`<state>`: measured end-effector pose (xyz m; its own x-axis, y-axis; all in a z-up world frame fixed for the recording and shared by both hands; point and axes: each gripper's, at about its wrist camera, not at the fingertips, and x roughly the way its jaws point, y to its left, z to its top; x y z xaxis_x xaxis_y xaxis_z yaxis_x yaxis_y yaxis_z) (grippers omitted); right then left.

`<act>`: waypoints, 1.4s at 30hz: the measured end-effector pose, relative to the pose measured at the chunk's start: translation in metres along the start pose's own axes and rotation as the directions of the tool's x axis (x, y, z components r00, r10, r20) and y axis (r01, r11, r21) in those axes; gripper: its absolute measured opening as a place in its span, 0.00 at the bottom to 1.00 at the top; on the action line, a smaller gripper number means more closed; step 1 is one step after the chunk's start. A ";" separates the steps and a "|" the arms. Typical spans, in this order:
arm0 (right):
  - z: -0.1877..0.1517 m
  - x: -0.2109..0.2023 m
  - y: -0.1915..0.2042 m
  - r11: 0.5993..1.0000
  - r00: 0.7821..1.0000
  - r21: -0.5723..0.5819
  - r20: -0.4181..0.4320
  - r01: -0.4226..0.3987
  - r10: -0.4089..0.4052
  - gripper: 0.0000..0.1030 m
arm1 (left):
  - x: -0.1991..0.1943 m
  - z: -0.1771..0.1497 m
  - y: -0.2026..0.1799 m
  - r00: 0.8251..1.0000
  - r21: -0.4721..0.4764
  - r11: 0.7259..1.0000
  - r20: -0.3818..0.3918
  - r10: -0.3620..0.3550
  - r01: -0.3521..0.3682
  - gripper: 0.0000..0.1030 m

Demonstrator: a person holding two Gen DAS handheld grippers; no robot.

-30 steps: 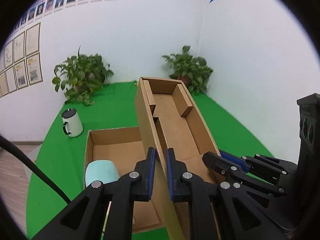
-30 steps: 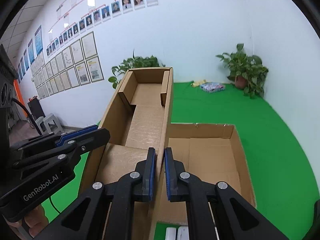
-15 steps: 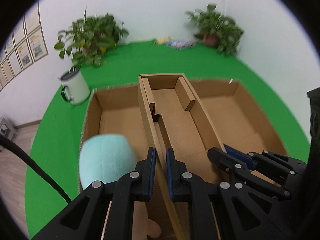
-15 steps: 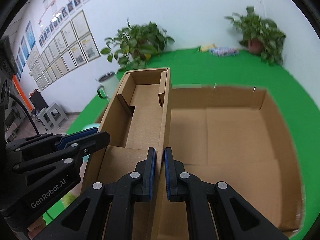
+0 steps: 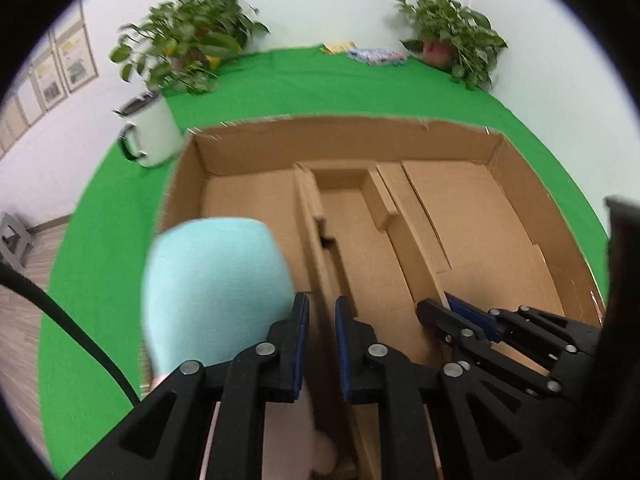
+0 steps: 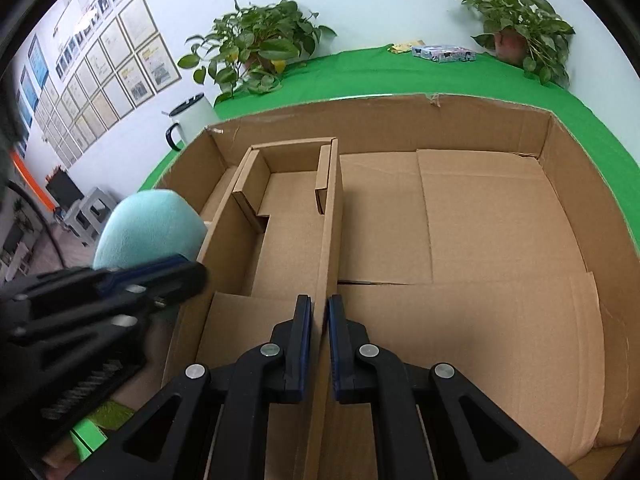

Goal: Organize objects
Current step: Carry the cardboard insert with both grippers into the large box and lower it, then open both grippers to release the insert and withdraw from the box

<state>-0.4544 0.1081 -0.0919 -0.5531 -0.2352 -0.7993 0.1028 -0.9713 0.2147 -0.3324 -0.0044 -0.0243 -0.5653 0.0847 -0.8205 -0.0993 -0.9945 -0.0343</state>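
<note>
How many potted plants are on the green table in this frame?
2. One large plant stands at the back left, behind the white mug; the other plant is in the back right corner. The grippers block the near table.

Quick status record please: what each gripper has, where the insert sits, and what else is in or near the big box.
left gripper: shut on the cardboard insert's left wall
right gripper: shut on the insert's right wall
insert position: inside the large cardboard box, left of centre
also in box: light blue plush item, left of the insert
outside box: white mug on the green cloth
</note>
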 end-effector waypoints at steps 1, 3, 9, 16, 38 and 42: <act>0.001 0.003 0.002 1.000 1.000 0.001 -0.008 -0.004 0.004 0.07 | -0.009 -0.002 0.003 1.000 -0.004 1.000 0.017 -0.007 0.007 0.12; 0.000 0.001 0.003 1.000 1.000 -0.001 -0.012 -0.009 0.009 0.07 | -0.021 -0.003 0.008 0.999 -0.003 1.000 0.046 -0.014 0.014 0.12; -0.007 -0.011 0.016 0.998 0.999 -0.061 -0.035 -0.011 0.008 0.09 | -0.040 -0.017 0.017 0.996 0.005 1.000 0.087 0.002 -0.002 0.12; -0.011 -0.023 0.018 0.995 0.999 -0.087 -0.006 -0.036 0.036 0.14 | -0.055 -0.031 0.017 0.991 -0.007 1.000 0.131 0.004 -0.003 0.12; -0.219 -0.254 -0.019 0.983 0.925 -0.065 0.354 0.175 -0.141 0.91 | -0.173 -0.153 -0.076 0.881 0.034 0.999 0.472 -0.037 0.023 0.78; -0.234 -0.262 -0.020 0.980 0.925 -0.076 0.349 0.185 -0.148 0.91 | -0.183 -0.165 -0.082 0.880 0.033 0.999 0.474 -0.025 0.011 0.78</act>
<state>-0.1177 0.1807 -0.0179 -0.8154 -0.0612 -0.5757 0.0609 -0.9979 0.0198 -0.0852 0.0518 0.0347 -0.8831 0.1290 -0.4511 -0.1323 -0.9909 -0.0245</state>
